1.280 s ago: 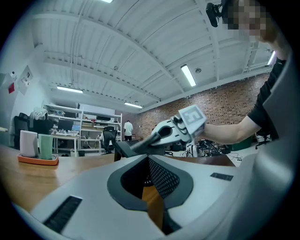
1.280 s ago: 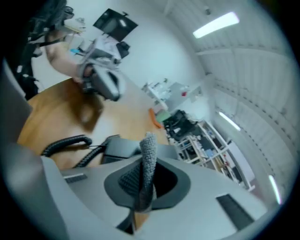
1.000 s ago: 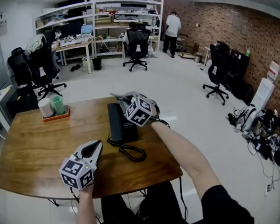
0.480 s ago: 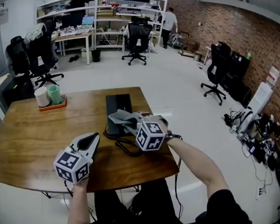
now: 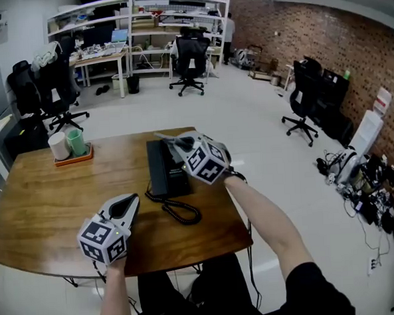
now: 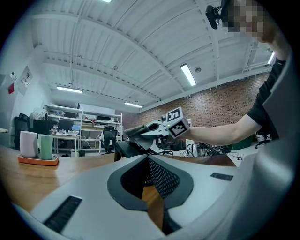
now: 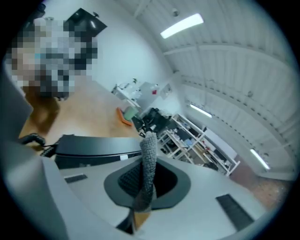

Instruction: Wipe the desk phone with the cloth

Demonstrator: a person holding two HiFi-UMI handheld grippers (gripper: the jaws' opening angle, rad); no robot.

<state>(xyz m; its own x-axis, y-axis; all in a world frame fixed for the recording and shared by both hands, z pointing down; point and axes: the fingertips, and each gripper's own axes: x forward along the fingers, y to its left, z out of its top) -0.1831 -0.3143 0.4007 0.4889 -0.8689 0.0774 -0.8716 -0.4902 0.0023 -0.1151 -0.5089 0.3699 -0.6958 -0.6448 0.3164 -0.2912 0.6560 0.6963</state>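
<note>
Desk phone (image 5: 163,163): black, lying lengthwise on the wooden table (image 5: 40,210), right of the table's middle and towards the far edge.
Right gripper (image 5: 177,145): held over the phone's far right part, marker cube towards the person. Its jaws are closed down on the cloth (image 7: 150,152).
Cloth: grey, pinched between the right jaws, standing out past the tips as a narrow fold. In the head view it lies over the phone's far end; whether it touches the phone cannot be told.
Cord (image 5: 179,212): black and coiled, looping on the table just in front of the phone.
Left gripper (image 5: 125,206): jaws brought together with nothing in them. It is low over the table near the front edge, left of the cord and apart from the phone.
Tray (image 5: 69,159): orange, at the table's far left, carrying a white cup (image 5: 58,146) and a green cup (image 5: 77,142), well apart from the phone.
</note>
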